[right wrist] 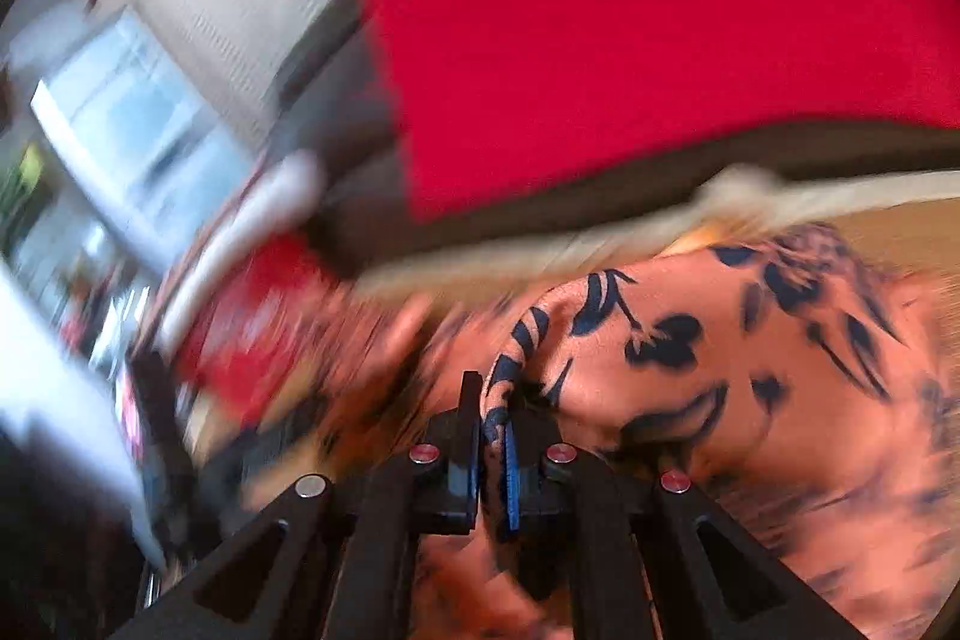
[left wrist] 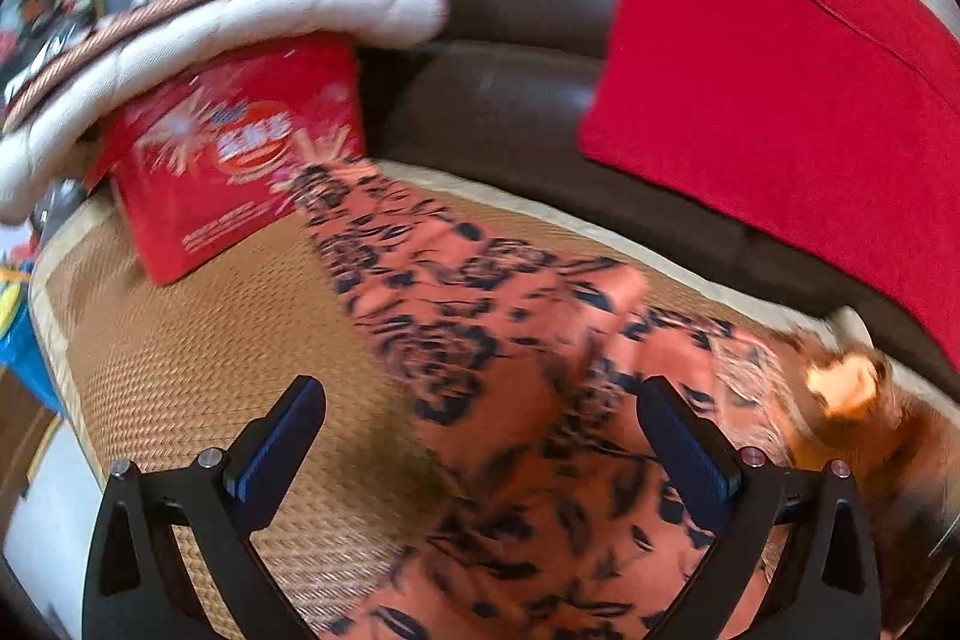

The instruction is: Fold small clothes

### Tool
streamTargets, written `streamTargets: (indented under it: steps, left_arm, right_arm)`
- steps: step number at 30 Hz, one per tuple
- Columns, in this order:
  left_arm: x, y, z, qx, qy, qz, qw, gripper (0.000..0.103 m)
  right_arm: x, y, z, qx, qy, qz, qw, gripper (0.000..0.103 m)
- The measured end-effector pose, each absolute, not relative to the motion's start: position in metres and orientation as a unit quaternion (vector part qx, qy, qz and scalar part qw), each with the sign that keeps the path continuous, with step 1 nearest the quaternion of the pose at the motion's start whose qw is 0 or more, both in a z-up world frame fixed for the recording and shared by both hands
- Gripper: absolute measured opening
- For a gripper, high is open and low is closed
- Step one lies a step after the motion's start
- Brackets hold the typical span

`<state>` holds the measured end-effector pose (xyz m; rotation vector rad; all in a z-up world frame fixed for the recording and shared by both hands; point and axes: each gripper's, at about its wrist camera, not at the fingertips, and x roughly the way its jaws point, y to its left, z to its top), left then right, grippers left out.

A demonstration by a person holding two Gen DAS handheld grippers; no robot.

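Observation:
An orange garment with a dark floral print (left wrist: 480, 340) lies stretched across a woven straw mat (left wrist: 198, 352) on a sofa seat. My left gripper (left wrist: 480, 400) hovers over it with its jaws wide apart and nothing pinched between them. In the right wrist view the same garment (right wrist: 720, 370) bunches up into a ridge that runs into my right gripper (right wrist: 493, 400), which is shut on a fold of the fabric. That view is heavily blurred.
A red printed box (left wrist: 240, 154) stands at the mat's far left under a white quilted cushion (left wrist: 240, 22). A red cloth (left wrist: 780, 88) hangs over the brown sofa back (left wrist: 510, 40). A blurred light-brown shape (left wrist: 846, 388) shows at the right.

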<state>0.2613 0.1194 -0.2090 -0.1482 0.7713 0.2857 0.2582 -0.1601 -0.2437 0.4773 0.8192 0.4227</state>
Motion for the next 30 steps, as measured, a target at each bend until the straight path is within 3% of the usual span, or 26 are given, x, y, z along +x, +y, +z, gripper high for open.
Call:
streamTargets:
  steps: [5,9,10,12,13,14,16,19,21,23,25,27,30]
  left_arm:
    - [0.27,0.138,-0.221,-0.098,0.414,0.12,0.897,0.103]
    - [0.273,0.119,-0.221,-0.079,0.415,0.073,0.903,0.103]
    - [0.274,0.114,-0.221,-0.076,0.417,0.056,0.904,0.103]
    - [0.276,0.094,-0.22,-0.068,0.418,0.007,0.906,0.103]
    - [0.275,0.086,-0.22,-0.064,0.42,-0.01,0.905,0.103]
    - [0.278,0.072,-0.224,-0.055,0.431,-0.048,0.899,0.103]
    - [0.285,0.054,-0.231,-0.047,0.45,-0.084,0.888,0.103]
    - [0.298,0.03,-0.247,-0.052,0.482,-0.127,0.866,0.103]
    - [0.307,0.02,-0.254,-0.067,0.497,-0.14,0.854,0.102]
    - [0.317,0.017,-0.261,-0.085,0.509,-0.144,0.844,0.1]
    - [0.327,0.013,-0.27,-0.101,0.528,-0.156,0.828,0.091]
    - [0.338,0.012,-0.282,-0.13,0.553,-0.172,0.805,0.068]
    - [0.348,0.011,-0.288,-0.148,0.558,-0.183,0.795,0.067]
  right_arm:
    - [0.266,-0.11,-0.316,0.199,0.549,0.233,0.777,0.012]
    - [0.267,-0.155,-0.322,0.29,0.544,0.248,0.747,0.017]
    - [0.267,-0.164,-0.317,0.304,0.531,0.252,0.75,0.024]
    - [0.263,-0.184,-0.298,0.322,0.49,0.258,0.768,0.056]
    - [0.26,-0.198,-0.293,0.335,0.467,0.262,0.775,0.087]
    - [0.258,-0.212,-0.286,0.349,0.447,0.263,0.78,0.089]
    - [0.254,-0.239,-0.283,0.39,0.401,0.252,0.79,0.089]
    - [0.259,-0.276,-0.299,0.422,0.413,0.169,0.789,0.083]
    - [0.258,-0.291,-0.315,0.436,0.433,0.117,0.781,0.069]
    - [0.255,-0.305,-0.323,0.445,0.44,0.083,0.775,0.044]
    - [0.256,-0.308,-0.327,0.444,0.448,0.067,0.773,0.036]
    - [0.256,-0.313,-0.332,0.444,0.449,0.071,0.772,0.035]
    - [0.252,-0.317,-0.338,0.44,0.451,0.074,0.773,0.032]
